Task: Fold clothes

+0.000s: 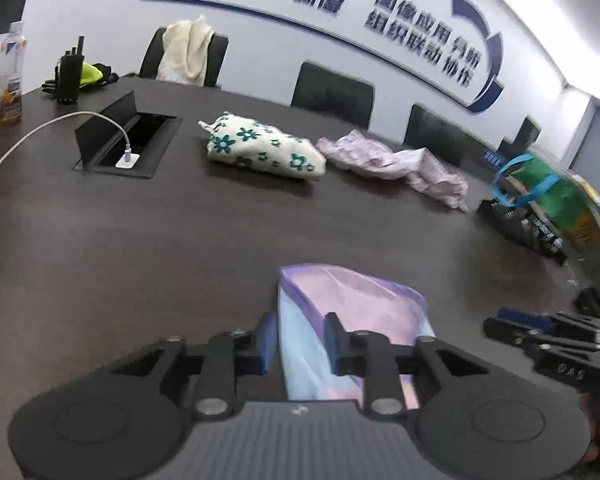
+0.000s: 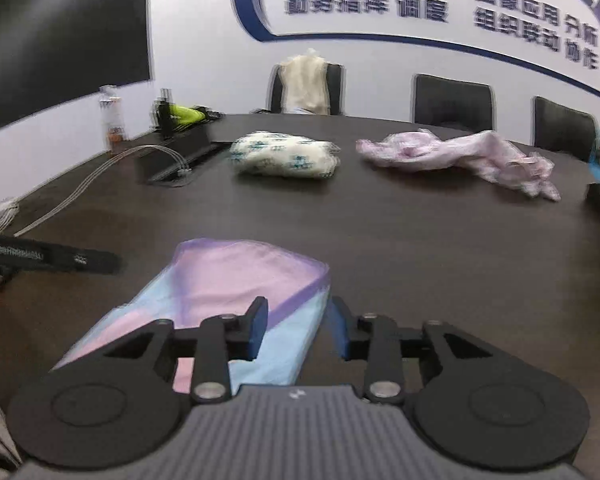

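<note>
- dark wood-grain table (image 1: 140, 240) filled a meeting room, with blue lettering (image 1: 420, 28) raised on the white wall behind and black chairs (image 1: 332, 88) along the far edge.
- nearest the cameras lay the folded garment (image 1: 356, 304), a smooth, thin cloth in pink, pale blue and purple bands, flat on the table with a rounded far edge.
- left gripper (image 1: 300, 340), black with blue pads, stood partly open over the near end of that cloth; its pads pressed on nothing.
- right gripper (image 2: 296, 328) was likewise partly open, its left finger above the garment's right edge, its right finger over bare table; no cloth was pinched.
- farther back sat a soft, bundled white garment with teal flowers (image 1: 260, 148), and beside it a crumpled pale pink garment (image 1: 396, 164), apart from each other.
- a white cable (image 1: 40, 136) ran to a plug in an open recessed socket box (image 1: 128, 140); a drink bottle (image 1: 10, 76) stood near the left edge.
- a cream cloth (image 1: 184, 52) hung over one chair back.
- a green bag with blue handles (image 1: 548, 192) was blurred, and the right wrist view was smeared throughout; the gripper bodies hid the garment's near end.
</note>
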A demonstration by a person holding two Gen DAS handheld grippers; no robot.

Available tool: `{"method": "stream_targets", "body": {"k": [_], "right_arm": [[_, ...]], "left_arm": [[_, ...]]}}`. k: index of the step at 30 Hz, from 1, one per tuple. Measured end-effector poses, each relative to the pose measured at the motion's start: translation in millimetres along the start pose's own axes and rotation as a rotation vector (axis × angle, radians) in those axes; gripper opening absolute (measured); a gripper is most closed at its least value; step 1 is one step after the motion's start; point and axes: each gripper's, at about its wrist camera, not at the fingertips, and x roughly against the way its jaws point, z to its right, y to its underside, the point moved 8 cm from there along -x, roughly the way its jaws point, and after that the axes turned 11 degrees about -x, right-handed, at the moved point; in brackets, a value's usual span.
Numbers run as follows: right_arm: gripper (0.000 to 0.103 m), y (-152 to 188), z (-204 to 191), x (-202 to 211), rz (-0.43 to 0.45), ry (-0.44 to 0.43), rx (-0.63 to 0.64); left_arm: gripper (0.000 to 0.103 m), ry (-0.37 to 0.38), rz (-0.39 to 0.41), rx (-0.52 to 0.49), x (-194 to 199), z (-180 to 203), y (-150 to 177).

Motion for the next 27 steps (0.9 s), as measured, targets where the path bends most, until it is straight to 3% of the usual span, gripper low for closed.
{"method": "stream_targets", "body": {"k": [3,6,8,13,15,18,20,22,27], "right_arm": [[0.034,-21,16,-26,-0.062,-0.019,-0.031],[0.034,-32,25,-48,-0.127,-0.047,-0.049],[0.043,-32,26,-60,-0.167,-0.074,-0.05],[0.047,-30,16,-88,-0.207,-0.103,-0.012],[0.045,-28,11,-98,-0.22,-0.105,0.01],[0.026,-26,8,-107,-0.24,-0.075,0.028],[0.017,-24,7,-109,-0.239,-0.066,0.039],[0.009,-22,5,-109,-0.239,-0.07,0.048],[0.003,-25,0,-97,-0.198,-0.077,0.063]], "left_arm": [[0.035,0.029,-0.072,0.016,-26,-7,-17],[0.036,0.058,-0.096,0.015,-44,-11,-21],[0.036,0.073,-0.1,0.017,-55,-11,-19],[0.033,0.012,-0.107,0.044,-76,-16,-23],[0.03,0.023,-0.107,0.053,-80,-14,-23],[0.013,0.039,-0.117,0.05,-85,-10,-21],[0.011,0.033,-0.129,0.034,-88,-9,-20],[0.002,0.043,-0.135,0.028,-90,-7,-19],[0.001,0.046,-0.084,0.041,-74,-5,-19]]}}
